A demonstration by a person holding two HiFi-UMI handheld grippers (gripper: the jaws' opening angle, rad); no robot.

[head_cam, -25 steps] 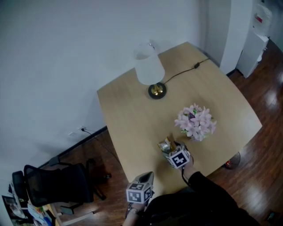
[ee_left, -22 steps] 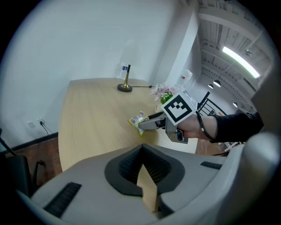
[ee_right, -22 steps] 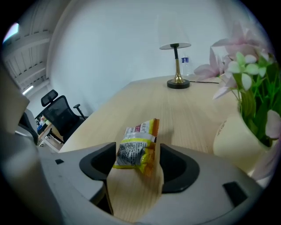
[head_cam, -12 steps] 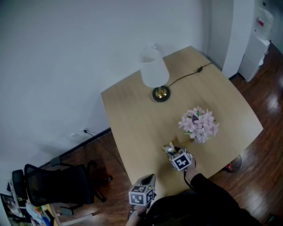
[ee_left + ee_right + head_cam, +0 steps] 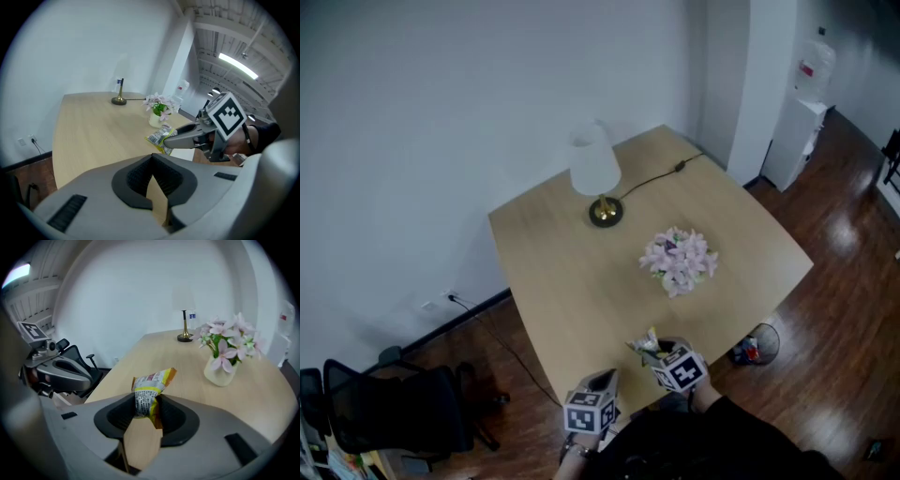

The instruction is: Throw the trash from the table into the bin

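A crumpled yellow and white snack wrapper [image 5: 149, 392] sticks up from between the jaws of my right gripper [image 5: 148, 405], which is shut on it. Those jaws have just been closing onto it. In the head view the wrapper [image 5: 644, 342] hangs over the near edge of the wooden table [image 5: 562, 272], in front of the right gripper [image 5: 656, 349]. From the left gripper view, the wrapper [image 5: 160, 136] shows at the right gripper's fingertips [image 5: 171, 139]. My left gripper [image 5: 151, 161] is below the table's near corner, its tips together with nothing between them; in the head view the left gripper [image 5: 602, 384] sits beside the right.
A vase of pink flowers [image 5: 678, 261] stands mid-table and a white lamp [image 5: 594, 174] with its cord at the far side. A round dark bin [image 5: 755, 345] sits on the wood floor under the table's right edge. A black chair [image 5: 394, 408] is at the left.
The right gripper's jaws closed on the wrapper and carried it up and back from beside the flowers to the table's near edge. The left gripper shifted slightly.
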